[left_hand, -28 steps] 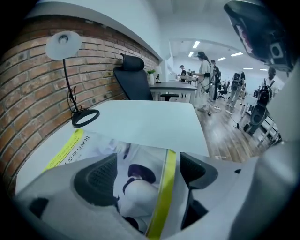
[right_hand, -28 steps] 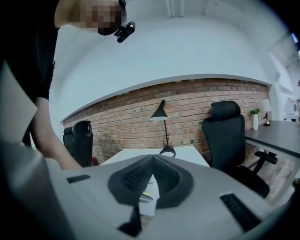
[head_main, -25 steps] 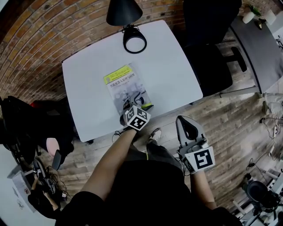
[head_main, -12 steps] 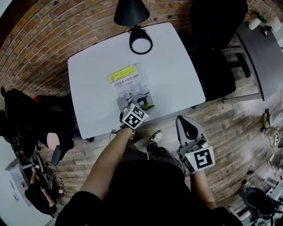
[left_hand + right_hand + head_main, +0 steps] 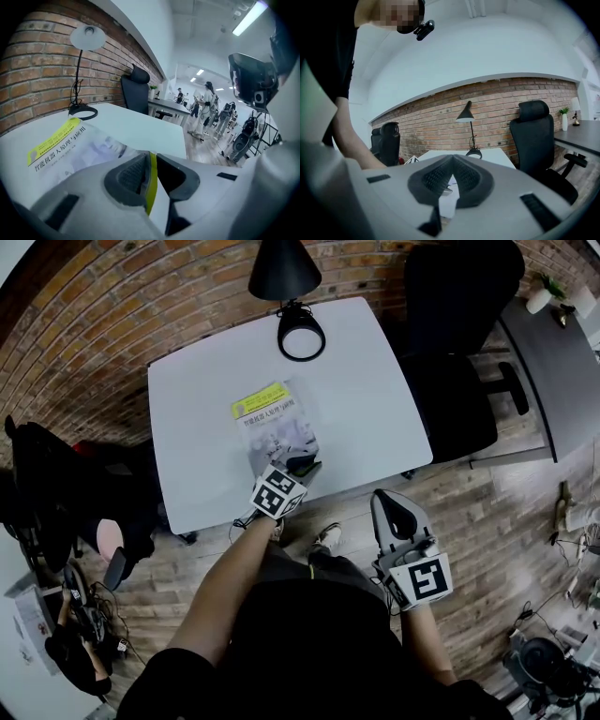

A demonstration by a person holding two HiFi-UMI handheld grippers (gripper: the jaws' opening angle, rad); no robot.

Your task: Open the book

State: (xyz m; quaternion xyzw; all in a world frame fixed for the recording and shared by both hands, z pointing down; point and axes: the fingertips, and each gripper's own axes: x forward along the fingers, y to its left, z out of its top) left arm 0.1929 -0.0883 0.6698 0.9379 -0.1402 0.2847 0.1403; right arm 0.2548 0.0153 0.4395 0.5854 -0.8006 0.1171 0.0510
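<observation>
Book (image 5: 272,420) lies mid-surface (image 5: 375,381), yellow band toward lamp (image 5: 300,334). My left claw (image 5: 298,468) has just been closing, now pinching its near corner, yellow-green edge caught between pads. Right claw (image 5: 394,509) pressed together, nothing in it, hanging off surface's near edge.

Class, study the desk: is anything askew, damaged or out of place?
Nothing is spilled or damaged. The book lies roughly square to the edges of the white table; only its near cover corner is raised, pinched in the left gripper, whose jaws have just been closing on it.
</observation>
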